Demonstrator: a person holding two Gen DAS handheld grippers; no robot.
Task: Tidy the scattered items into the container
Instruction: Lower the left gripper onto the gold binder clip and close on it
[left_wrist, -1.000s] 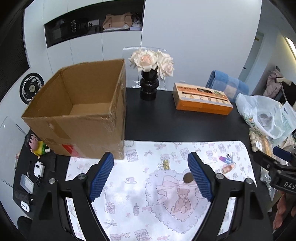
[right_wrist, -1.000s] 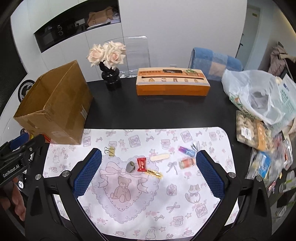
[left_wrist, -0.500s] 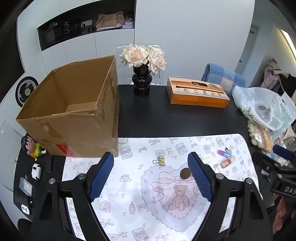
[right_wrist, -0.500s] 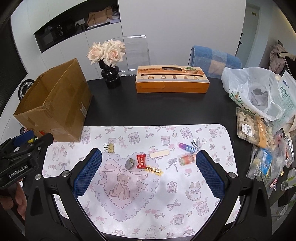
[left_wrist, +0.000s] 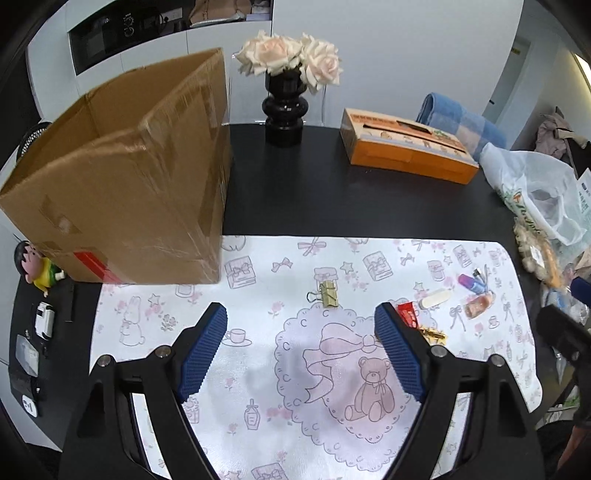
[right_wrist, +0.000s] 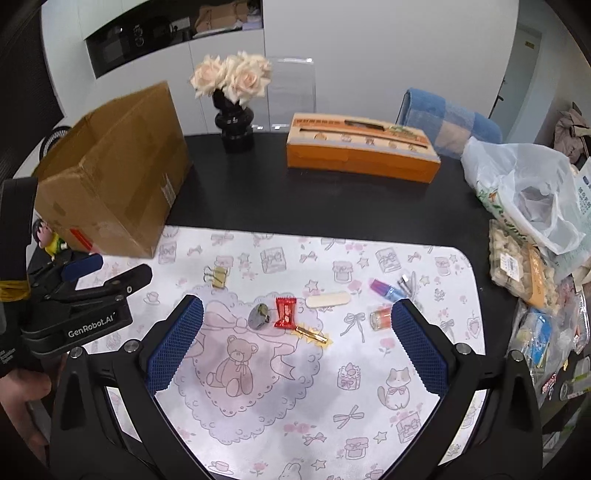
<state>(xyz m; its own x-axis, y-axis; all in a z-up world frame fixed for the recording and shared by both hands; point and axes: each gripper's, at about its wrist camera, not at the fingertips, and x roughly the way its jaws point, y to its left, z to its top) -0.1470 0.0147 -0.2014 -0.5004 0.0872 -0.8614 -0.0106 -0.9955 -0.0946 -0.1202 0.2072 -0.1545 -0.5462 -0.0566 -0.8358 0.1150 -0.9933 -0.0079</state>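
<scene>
- Left wrist view: over the last second the left gripper (left_wrist: 301, 332) has come down toward the patterned mat (left_wrist: 258, 369) and nearer the scattered items; the cardboard box (left_wrist: 122, 177) now fills more of the frame and its inside can no longer be seen.
- Its jaws are spread wide and hold nothing; the gold binder clip (left_wrist: 327, 293) lies on the mat just ahead, between the fingertips' lines.
- Right wrist view: the right gripper (right_wrist: 295, 325) has also dropped closer to the mat, jaws spread and empty.
- Between its fingers lie the grey stone-like piece (right_wrist: 258, 315), the red candy (right_wrist: 285, 313) and a gold wrapped piece (right_wrist: 312, 335); a pale stick (right_wrist: 328, 299), a purple tube (right_wrist: 386, 288) and a small orange bottle (right_wrist: 381, 318) sit further right.
- None of these items has shifted; all are on the mat, outside the box, which stands at the mat's far left corner on the desk (right_wrist: 332, 206).
- Judgement: both grippers are closing in for first picks, the left probably on the binder clip and the right on the candy cluster. No item is tidied yet.
</scene>
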